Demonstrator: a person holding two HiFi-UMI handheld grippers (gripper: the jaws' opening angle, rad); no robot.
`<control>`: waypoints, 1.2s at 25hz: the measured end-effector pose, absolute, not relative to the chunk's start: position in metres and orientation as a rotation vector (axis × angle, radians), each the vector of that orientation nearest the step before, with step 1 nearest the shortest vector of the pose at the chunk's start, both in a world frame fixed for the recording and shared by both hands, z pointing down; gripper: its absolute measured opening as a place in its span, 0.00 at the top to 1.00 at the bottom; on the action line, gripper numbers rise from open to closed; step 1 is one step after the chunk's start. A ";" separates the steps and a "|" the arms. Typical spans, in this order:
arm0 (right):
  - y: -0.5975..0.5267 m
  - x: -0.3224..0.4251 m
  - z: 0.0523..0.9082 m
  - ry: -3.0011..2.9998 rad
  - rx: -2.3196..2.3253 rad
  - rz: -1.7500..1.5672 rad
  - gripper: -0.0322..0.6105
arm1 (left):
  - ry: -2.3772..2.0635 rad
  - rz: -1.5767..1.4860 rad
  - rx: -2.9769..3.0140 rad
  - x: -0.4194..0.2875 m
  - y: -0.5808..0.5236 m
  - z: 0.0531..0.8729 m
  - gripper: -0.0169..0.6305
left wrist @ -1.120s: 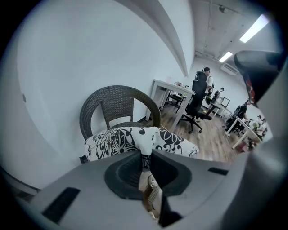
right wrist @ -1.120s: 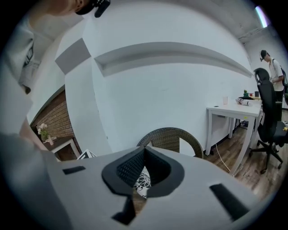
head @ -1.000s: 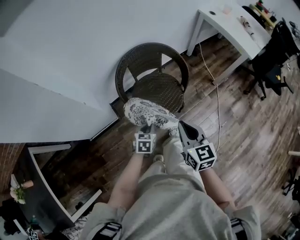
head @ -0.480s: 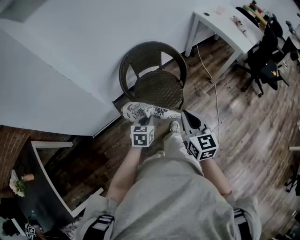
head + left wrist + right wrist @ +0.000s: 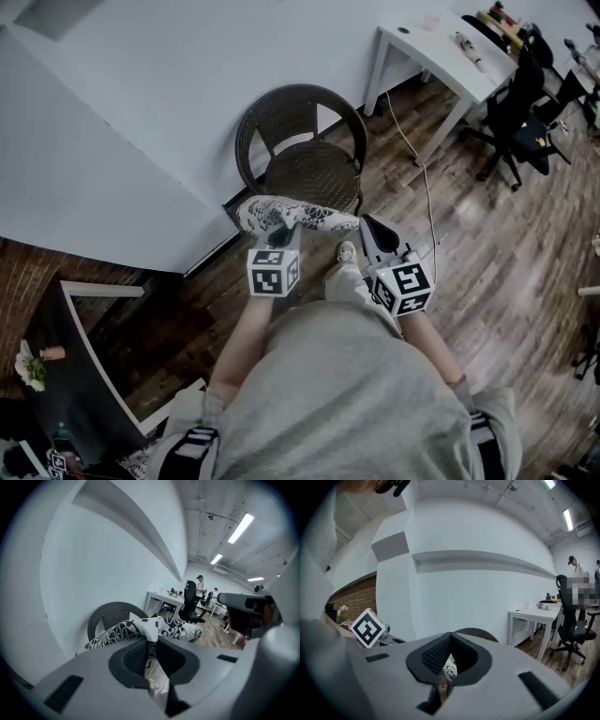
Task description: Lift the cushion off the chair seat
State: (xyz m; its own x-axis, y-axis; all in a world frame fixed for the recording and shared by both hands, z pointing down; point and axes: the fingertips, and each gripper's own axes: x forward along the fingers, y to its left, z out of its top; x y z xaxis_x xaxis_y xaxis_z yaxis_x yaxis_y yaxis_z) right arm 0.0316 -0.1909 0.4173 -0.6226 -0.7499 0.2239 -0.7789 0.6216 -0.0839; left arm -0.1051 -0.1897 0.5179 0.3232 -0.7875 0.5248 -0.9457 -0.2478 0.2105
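One wicker chair (image 5: 305,169) stands against the white wall, and its woven seat is seen bare. The patterned cushion (image 5: 291,215) is found in front of the chair's front edge, between the chair and the person. It is judged to be clear of the seat, hanging in the air.

The cushion's long axis is laid across the front of the chair, side to side as the person faces it. Its near edge is turned toward the grippers and its far edge toward the seat.

The left gripper (image 5: 284,236) is the nearer one and is clamped on the middle of that near edge. A fold of fabric is seen pinched between its pads, with the cushion spread to both sides beyond them. The left forearm is stretched forward toward the chair.

The right gripper (image 5: 370,230) is held just beside the cushion's right end, pointing toward the chair. Its jaws are closed tip to tip with nothing seen between them; only a scrap of the pattern is glimpsed below. The load is therefore judged to be carried by the left side alone.
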 end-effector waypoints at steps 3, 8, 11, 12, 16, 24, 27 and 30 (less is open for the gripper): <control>-0.187 0.035 0.416 -2.683 1.279 0.256 0.95 | -1.531 0.398 2.133 -0.103 -0.187 0.500 0.92; -0.184 0.040 0.416 -2.688 1.286 0.259 0.95 | -1.543 0.352 2.173 -0.101 -0.185 0.475 0.92; -0.184 0.042 0.415 -2.686 1.297 0.260 0.95 | -1.550 0.326 2.181 -0.104 -0.183 0.464 0.92; -0.185 0.043 0.415 -2.685 1.302 0.260 0.95 | -1.552 0.313 2.182 -0.104 -0.183 0.461 0.92; -0.188 0.046 0.413 -2.683 1.319 0.262 0.95 | -1.565 0.269 2.189 -0.107 -0.183 0.451 0.92; -0.192 0.049 0.422 -2.669 1.313 0.279 0.95 | -1.584 0.255 2.175 -0.109 -0.191 0.451 0.92; -0.195 0.050 0.425 -2.638 1.326 0.264 0.95 | -1.589 0.261 2.173 -0.111 -0.193 0.453 0.92; -0.196 0.050 0.427 -2.618 1.339 0.261 0.95 | -1.587 0.270 2.169 -0.113 -0.194 0.455 0.92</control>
